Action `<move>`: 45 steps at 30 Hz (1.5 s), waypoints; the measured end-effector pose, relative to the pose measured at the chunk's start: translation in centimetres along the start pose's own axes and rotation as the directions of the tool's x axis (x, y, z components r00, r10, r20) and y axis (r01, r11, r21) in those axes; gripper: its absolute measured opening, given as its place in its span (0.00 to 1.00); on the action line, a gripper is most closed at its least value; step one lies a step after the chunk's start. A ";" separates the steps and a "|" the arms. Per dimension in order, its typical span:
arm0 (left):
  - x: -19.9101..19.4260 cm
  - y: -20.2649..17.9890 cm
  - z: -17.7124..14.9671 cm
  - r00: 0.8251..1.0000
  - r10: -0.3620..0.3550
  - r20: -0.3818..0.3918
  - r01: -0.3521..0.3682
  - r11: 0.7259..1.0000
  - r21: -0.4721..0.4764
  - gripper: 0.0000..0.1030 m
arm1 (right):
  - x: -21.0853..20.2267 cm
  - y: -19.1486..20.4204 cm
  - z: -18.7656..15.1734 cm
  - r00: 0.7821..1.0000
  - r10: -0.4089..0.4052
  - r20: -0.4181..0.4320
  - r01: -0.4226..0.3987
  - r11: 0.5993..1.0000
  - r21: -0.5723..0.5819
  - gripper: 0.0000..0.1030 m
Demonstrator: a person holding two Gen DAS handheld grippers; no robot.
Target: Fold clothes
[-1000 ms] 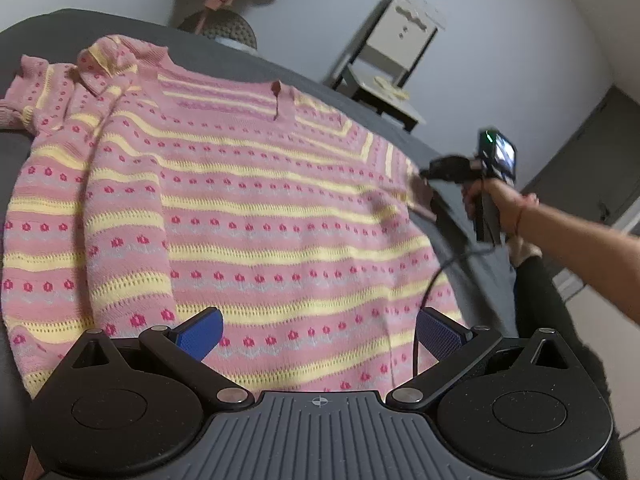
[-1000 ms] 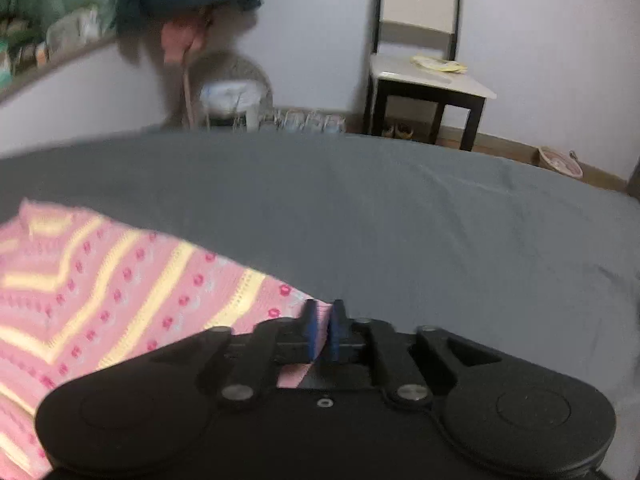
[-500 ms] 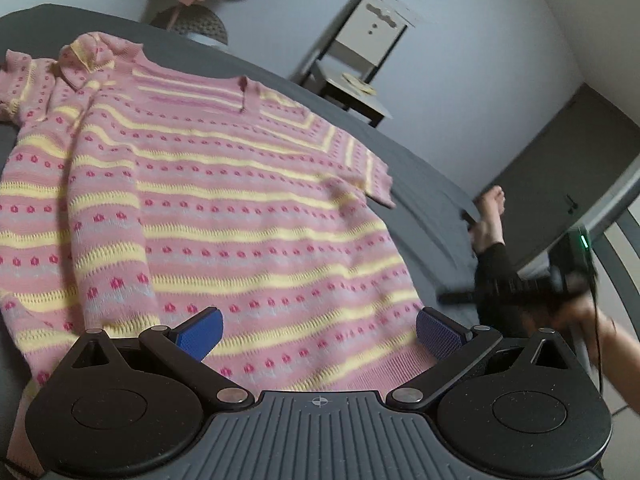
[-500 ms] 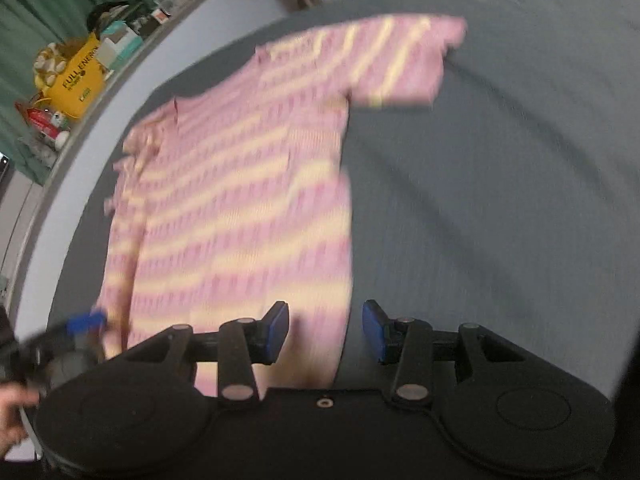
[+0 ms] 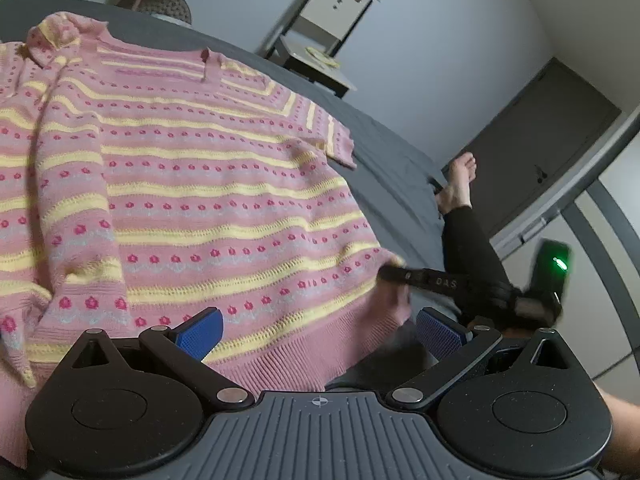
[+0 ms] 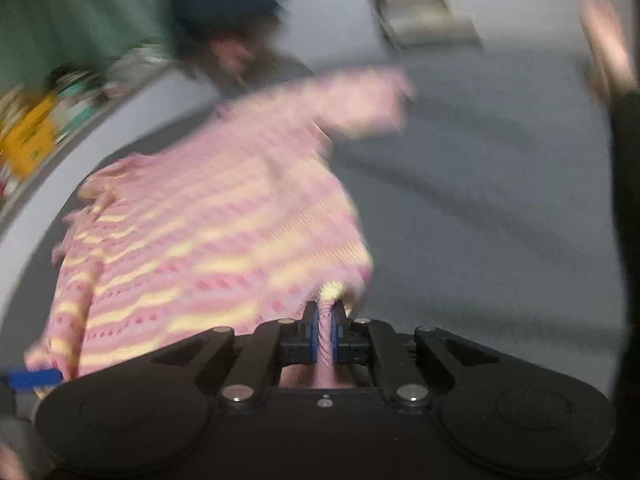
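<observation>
One pink striped sweater [image 5: 192,184] lies spread across the grey bed [image 5: 384,160]. Its near hem corner is pinched in the right gripper [image 6: 325,330]; the left gripper [image 5: 316,330] hovers over the hem, jaws wide apart.

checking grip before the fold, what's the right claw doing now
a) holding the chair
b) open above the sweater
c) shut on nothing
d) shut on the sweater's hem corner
d: the right claw has its blue pads closed with pink knit of the sweater pinched between them, at the hem corner nearest the person.
</observation>
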State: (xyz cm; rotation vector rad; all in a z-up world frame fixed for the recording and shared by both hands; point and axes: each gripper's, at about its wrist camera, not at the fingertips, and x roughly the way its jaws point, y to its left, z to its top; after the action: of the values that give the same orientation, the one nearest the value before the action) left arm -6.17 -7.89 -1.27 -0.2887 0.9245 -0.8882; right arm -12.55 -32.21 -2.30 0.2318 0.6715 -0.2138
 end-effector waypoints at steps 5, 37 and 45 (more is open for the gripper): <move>-0.7 1.0 0.0 0.999 0.029 0.031 -0.027 0.998 -0.058 1.00 | 0.6 8.6 -3.5 0.994 0.034 -0.100 -0.082 0.847 -0.525 0.09; -0.3 0.1 -0.2 1.000 0.022 0.010 -0.022 0.999 -0.034 1.00 | 0.8 8.2 -5.6 0.996 0.059 -0.072 -0.088 0.841 -0.533 0.22; -0.2 0.1 -0.2 1.000 0.020 0.000 -0.020 0.999 -0.037 1.00 | -1.5 7.9 -5.9 0.993 0.113 -0.027 -0.112 0.870 -0.479 0.22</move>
State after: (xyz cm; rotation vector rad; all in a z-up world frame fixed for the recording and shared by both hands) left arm -6.32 -7.63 -1.39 -0.3106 0.9427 -0.8536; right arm -15.06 -22.80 -4.71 -0.2092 0.6860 0.0703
